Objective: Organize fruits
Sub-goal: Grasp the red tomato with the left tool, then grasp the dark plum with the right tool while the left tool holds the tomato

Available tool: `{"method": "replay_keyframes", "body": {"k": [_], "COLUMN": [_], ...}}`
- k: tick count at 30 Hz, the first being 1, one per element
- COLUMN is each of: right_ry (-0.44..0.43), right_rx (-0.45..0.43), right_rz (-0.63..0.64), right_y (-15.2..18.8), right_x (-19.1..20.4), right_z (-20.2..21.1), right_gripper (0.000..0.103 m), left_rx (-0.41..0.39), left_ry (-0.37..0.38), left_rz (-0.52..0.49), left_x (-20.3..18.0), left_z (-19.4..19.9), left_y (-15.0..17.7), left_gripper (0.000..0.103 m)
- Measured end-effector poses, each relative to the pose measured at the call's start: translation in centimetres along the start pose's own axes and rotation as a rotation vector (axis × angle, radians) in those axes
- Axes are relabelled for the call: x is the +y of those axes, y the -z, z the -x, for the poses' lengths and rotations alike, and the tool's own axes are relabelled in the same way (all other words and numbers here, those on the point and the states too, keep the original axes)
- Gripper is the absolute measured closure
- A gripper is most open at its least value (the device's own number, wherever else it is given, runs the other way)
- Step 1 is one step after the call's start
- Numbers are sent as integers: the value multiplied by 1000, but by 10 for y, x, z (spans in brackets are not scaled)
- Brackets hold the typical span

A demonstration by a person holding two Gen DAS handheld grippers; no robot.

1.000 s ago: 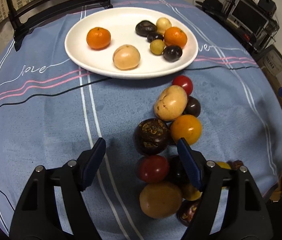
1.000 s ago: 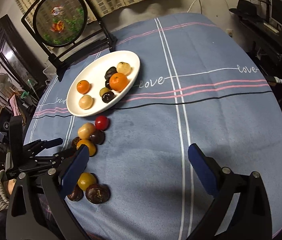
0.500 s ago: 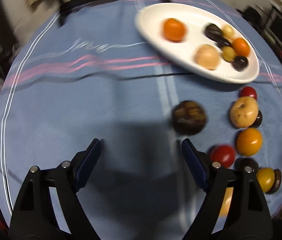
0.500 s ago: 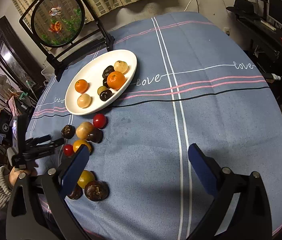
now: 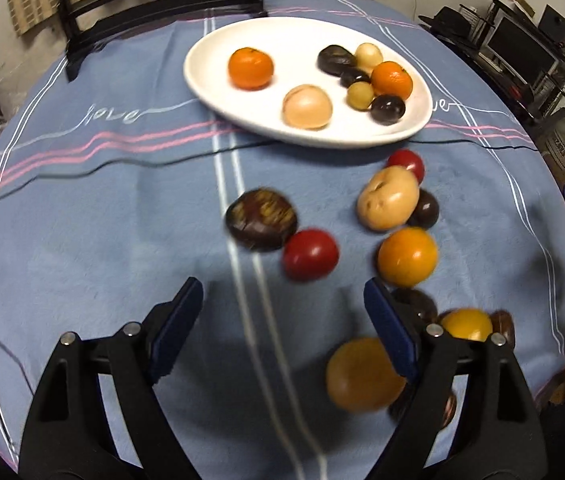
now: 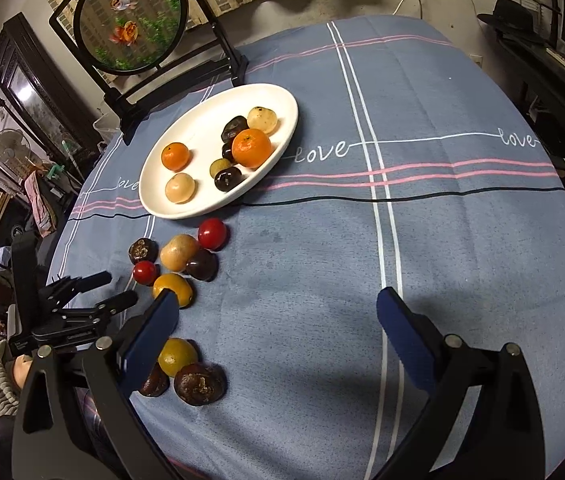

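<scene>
Scattered between the white plate (image 5: 210,80) and the near edge of the tabletop (image 5: 82,220), the loose fruits lie unsorted: a dark mottled fruit (image 5: 261,219) touching a red one (image 5: 310,255), a tan fruit (image 5: 387,197) with a smaller red one (image 5: 406,163) and a dark one (image 5: 424,209) pressed against it, an orange fruit (image 5: 407,256) just beside them, and more near the tabletop's edge. Seven fruits are already held by the plate.

The left claw (image 5: 282,312) is spread, its jaws having just been opening, and nothing is pinched between them; only bare cloth is framed. The right claw (image 6: 278,320) is likewise spread and empty over open cloth.

Rolling is judged the main risk: the fruits are round and packed together, so one nudged by a descending finger could set its neighbours moving, possibly toward the near edge. A grasp on the red fruit could be spoiled by the dark one touching it. Blur in the left view suggests movement, so a hurried closing could miss.
</scene>
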State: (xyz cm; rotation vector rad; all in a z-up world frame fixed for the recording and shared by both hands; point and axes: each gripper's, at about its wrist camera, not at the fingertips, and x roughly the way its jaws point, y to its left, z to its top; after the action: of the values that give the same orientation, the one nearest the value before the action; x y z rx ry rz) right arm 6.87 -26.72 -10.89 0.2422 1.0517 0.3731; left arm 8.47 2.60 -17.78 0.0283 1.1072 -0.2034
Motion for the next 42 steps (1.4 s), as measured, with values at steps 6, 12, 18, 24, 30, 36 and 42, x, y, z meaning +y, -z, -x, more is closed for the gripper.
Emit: {"method": "replay_keyframes", "body": {"k": [6, 12, 18, 24, 30, 36, 42], "right_ry": [8, 16, 6, -28, -14, 81, 188], "right_rx": [-3, 3, 17, 61, 111, 155, 39], "right_rz": [-28, -50, -44, 82, 255, 287, 244], "right_y": [1, 3, 3, -2, -7, -18, -28], "right_x": [-9, -13, -11, 17, 60, 63, 37], "right_z": [1, 0, -4, -33, -84, -118, -97], "right_gripper": [4, 4, 4, 4, 4, 4, 4], "left_rx": [53, 51, 43, 37, 29, 31, 26], "left_ry": [75, 89, 88, 69, 27, 27, 22], "left_rz": [29, 45, 42, 99, 181, 230, 232], "left_x": [0, 1, 3, 24, 56, 69, 69], "left_z": [-20, -27, -26, -10, 9, 12, 10], "left_y": [-12, -18, -18, 2, 28, 41, 40], "left_gripper": [51, 54, 72, 73, 73, 72, 72]}}
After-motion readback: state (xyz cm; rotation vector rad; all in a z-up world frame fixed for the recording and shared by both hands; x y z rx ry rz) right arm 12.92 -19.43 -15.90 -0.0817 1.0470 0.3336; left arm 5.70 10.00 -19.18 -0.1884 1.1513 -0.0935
